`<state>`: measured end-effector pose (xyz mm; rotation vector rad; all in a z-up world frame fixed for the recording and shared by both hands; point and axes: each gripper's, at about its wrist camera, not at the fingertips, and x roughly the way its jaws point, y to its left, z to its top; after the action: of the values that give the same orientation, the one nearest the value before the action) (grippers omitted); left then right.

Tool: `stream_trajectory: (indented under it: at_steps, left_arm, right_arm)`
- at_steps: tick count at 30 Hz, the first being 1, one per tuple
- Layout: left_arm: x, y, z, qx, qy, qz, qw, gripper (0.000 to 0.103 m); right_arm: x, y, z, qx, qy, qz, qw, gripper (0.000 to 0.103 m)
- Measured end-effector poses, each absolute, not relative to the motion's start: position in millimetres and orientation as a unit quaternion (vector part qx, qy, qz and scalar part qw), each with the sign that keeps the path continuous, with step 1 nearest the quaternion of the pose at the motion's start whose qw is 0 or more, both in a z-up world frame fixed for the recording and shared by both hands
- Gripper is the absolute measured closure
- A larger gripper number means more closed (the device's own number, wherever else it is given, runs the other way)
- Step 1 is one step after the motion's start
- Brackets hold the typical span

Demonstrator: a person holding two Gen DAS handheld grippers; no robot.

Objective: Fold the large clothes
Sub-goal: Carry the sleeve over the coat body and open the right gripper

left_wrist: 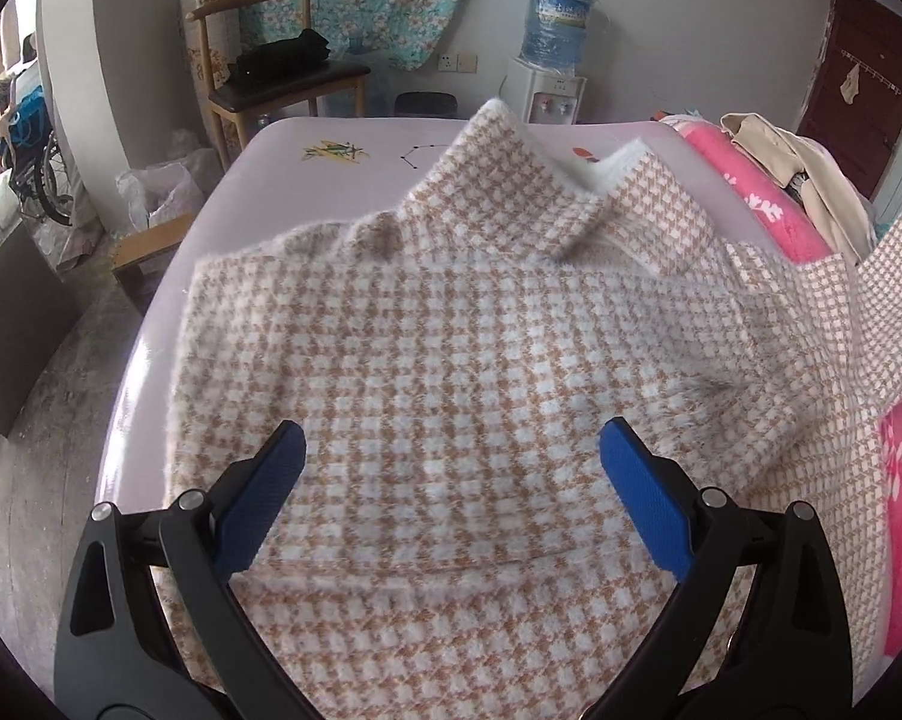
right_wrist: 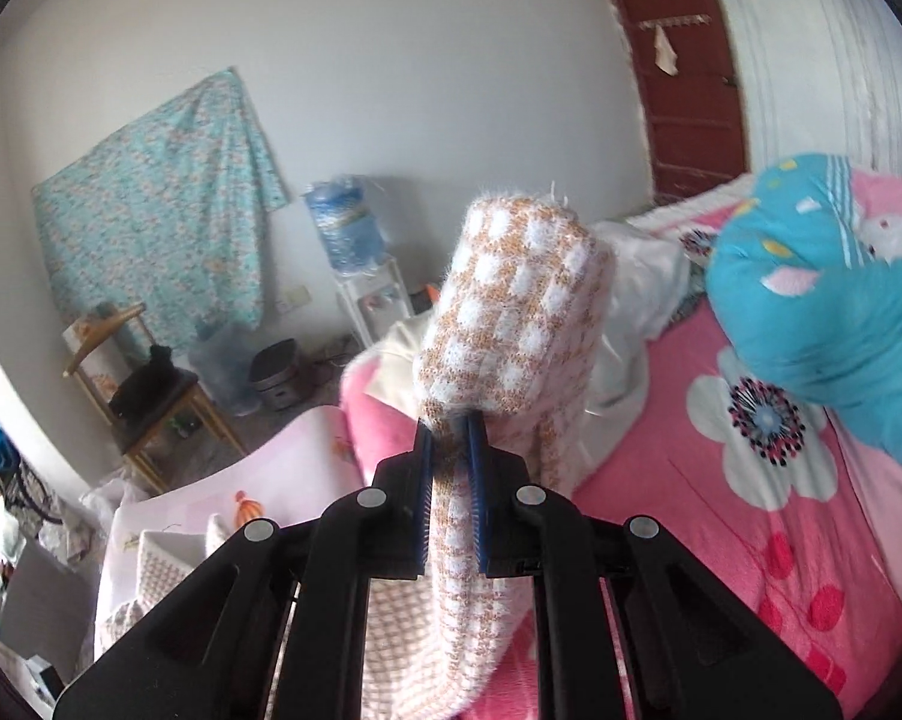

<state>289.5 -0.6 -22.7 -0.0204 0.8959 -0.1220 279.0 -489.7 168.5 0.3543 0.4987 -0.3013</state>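
- Fuzzy orange-and-white houndstooth knit, a large sweater [left_wrist: 451, 324], lies spread across a pale lilac table [left_wrist: 343, 138]; we see it fill most of the left wrist view, its collar end bunched and folded up toward the far edge.
- We hold the left gripper [left_wrist: 451, 450] above the sweater's lower part with its blue-padded jaws spread wide, nothing between them and no pad visibly pressing the cloth.
- We see one part of the sweater rising off the table at the right edge of that view, stretched up and away toward the pink floral bedding [left_wrist: 769, 204].
- We have the right gripper [right_wrist: 450, 432] clamped on a fold of the sweater [right_wrist: 511, 312]; its jaws sit close together with the knit pinched between the blue pads, and a rounded bulge of cloth stands beyond the tips while the rest hangs down under the gripper.
- We see this held part lifted clear of the table, with the pink flowered bed cover [right_wrist: 721, 480] to the right and a blue patterned bundle [right_wrist: 811, 300] lying on it.
- We note a wooden chair [left_wrist: 271, 60] and a water dispenser [left_wrist: 550, 60] by the far wall, well apart from the sweater.
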Motion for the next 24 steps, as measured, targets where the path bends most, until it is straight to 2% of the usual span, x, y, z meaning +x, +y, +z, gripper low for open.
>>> stream_trajectory:
  at_steps: [3,4,7,14,17,21,23,24]
  left_arm:
    - [285,12,-24,-0.015,0.437,-0.051,0.898,0.008]
    - [284,17,-25,-0.017,0.437,-0.051,0.898,0.011]
    - [278,28,-27,-0.029,0.446,-0.051,0.893,0.027]
    - [257,60,-28,-0.066,0.456,-0.051,0.886,0.055]
    - [247,75,-25,-0.085,0.456,-0.050,0.885,0.062]
    - [234,92,-19,-0.105,0.448,-0.049,0.886,0.063]
    - [229,99,-15,-0.116,0.445,-0.051,0.887,0.063]
    - [226,103,-14,-0.121,0.443,-0.052,0.887,0.063]
  right_arm:
    - [283,-463,179,0.156,0.241,-0.129,0.949,0.092]
    - [285,-453,182,0.149,0.240,-0.121,0.952,0.092]
    - [290,-421,192,0.130,0.235,-0.097,0.958,0.092]
    - [294,-321,201,0.069,0.225,-0.012,0.972,0.092]
    - [295,-274,194,0.048,0.229,0.034,0.972,0.092]
    - [301,-214,161,0.036,0.283,0.136,0.949,0.087]
    - [305,-188,136,0.036,0.333,0.199,0.921,0.069]
    - [307,-178,120,0.039,0.364,0.228,0.902,0.034]
